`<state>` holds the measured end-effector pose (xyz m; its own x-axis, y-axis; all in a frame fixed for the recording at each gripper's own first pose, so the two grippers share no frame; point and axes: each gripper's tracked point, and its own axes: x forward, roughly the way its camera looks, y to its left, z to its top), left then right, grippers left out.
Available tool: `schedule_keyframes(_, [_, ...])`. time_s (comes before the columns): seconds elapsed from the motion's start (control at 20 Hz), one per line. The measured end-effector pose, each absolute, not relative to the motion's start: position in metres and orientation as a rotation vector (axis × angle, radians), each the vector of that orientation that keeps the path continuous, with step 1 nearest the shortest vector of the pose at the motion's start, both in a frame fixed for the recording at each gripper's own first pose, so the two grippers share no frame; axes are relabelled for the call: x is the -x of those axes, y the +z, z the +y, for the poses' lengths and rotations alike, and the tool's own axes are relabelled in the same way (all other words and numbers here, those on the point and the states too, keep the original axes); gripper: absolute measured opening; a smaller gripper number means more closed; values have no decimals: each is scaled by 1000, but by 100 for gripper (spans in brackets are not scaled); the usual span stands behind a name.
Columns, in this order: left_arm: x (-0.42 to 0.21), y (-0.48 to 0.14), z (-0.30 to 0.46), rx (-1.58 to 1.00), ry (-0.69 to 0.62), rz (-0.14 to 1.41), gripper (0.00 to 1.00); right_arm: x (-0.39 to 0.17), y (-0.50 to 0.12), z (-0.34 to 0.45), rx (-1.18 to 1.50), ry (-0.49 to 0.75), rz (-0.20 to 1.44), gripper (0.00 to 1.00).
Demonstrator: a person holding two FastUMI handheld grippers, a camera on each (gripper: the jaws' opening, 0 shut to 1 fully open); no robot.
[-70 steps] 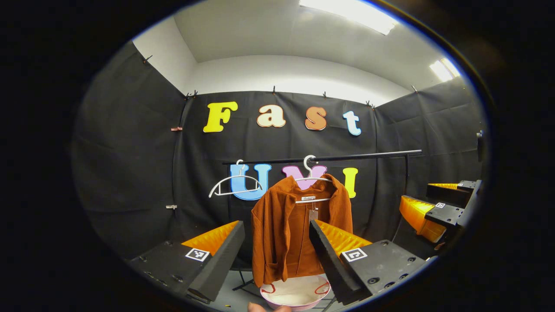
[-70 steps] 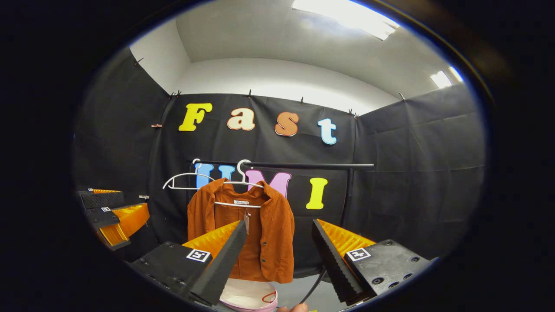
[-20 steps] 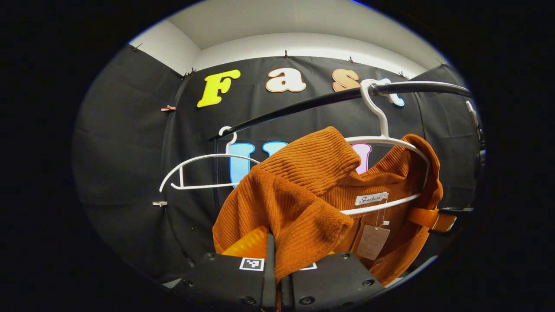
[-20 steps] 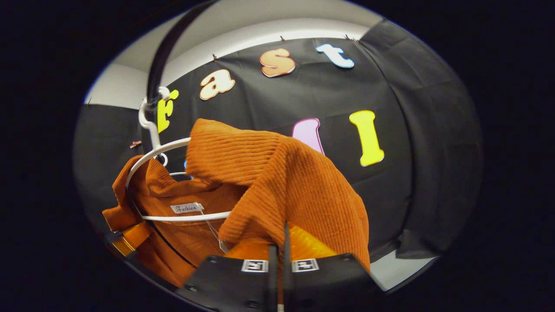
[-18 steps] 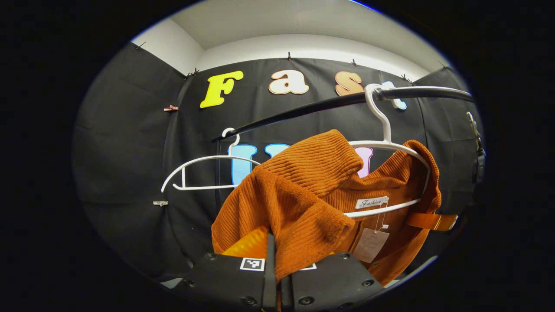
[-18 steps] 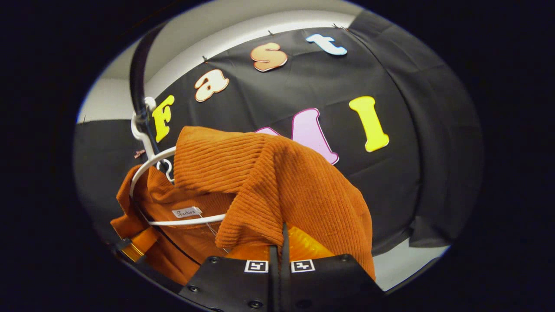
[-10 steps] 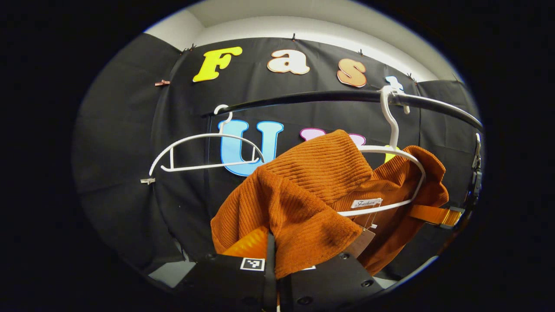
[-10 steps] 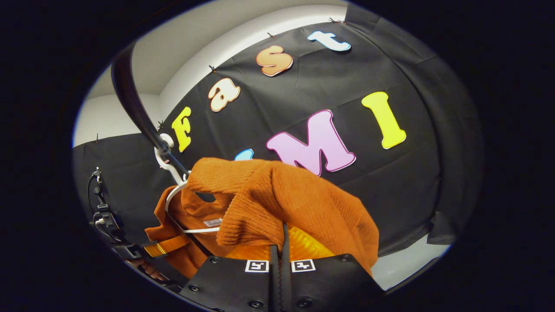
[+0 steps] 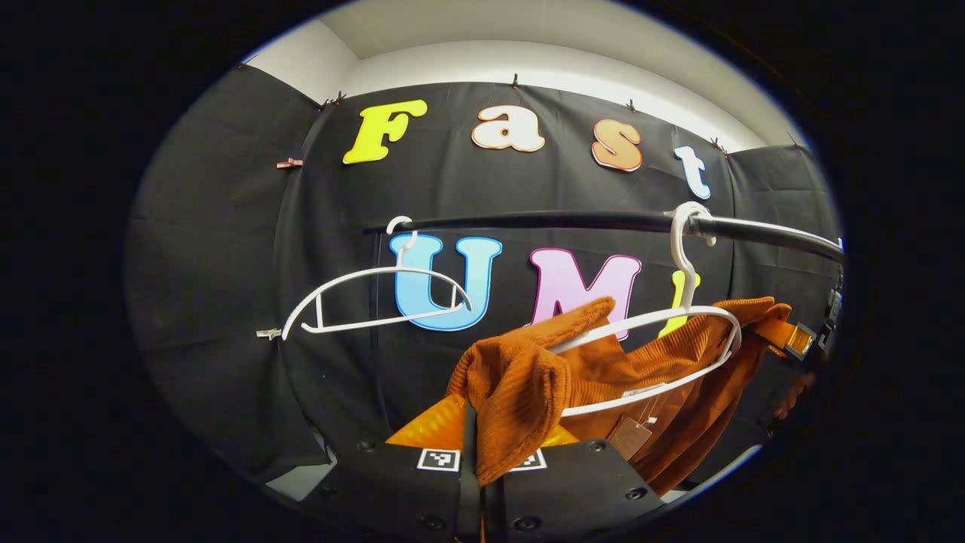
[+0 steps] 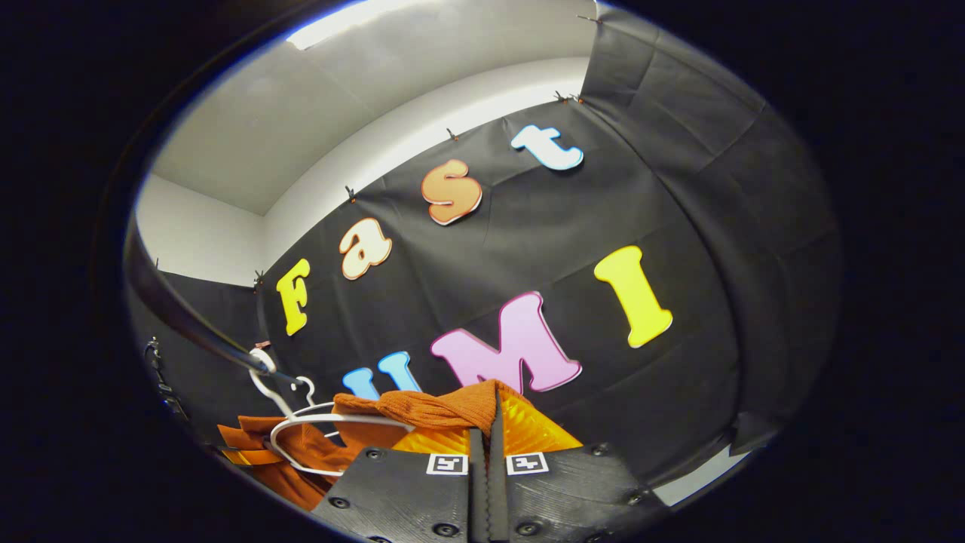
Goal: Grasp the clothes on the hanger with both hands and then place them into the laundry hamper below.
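A: Left gripper view first. What's the left claw doing?

B: It's squeezed tight on a bunch of the orange jacket. Both fingers press the cloth, w/ no gap btwn them. The bunch sticks up and flops over the tips.

A: Where's the jacket vs. the white hanger?

B: Half off it. The near shoulder is pulled down below the hanger's near arm, and that arm is bare on top. The far shoulder is draped over the hanger's far end. A paper tag hangs just under the hanger's bottom bar.

A: And the hanger itself?

B: Its hook is on the black rail. It hangs tilted. A 2nd white hanger is on the same rail, well apart from the 1st, w/ nothing on it.

A: Anything past the hanger?

B: Yes, the other gripper, at the jacket's far shoulder, right by the hanger's far end.

A: Right gripper view now?

B: The right claw is pinched closed too, on a fold of the jacket. The fold lies flat across the tips. The hanger is beside it, hook up on the rail, and more of the jacket sags below the hanger.

A: Is the jacket touching the rail?

B: No, it's under it.
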<state>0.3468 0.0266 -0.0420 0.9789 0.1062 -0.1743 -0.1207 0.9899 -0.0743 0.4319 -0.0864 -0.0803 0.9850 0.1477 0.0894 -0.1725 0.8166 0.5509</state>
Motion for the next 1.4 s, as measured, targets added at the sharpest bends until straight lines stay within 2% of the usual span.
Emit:
schedule_keyframes(0.2, [-346, -34, 23, 89, 101, 174, 8, -462, -121, -111, -561, 56, 43, 4])
schedule_keyframes(0.35, [-344, -38, 25, 83, 99, 187, 8, -471, -172, -99, -598, 49, 158, 4])
schedule_keyframes(0.65, [-336, -60, 66, 54, 190, 229, 8, -425, -226, -40, -654, 192, 312, 4])
schedule_keyframes(0.95, [-314, -120, 95, 78, 267, 351, 8, -369, -267, -5, -662, 272, 449, 4])
schedule_keyframes(1.1, [-300, -154, 102, 59, 275, 416, 8, -340, -275, 16, -643, 330, 484, 4])
schedule_keyframes(1.4, [-281, -219, 83, 69, 214, 516, 7, -299, -268, 54, -571, 468, 512, 4])
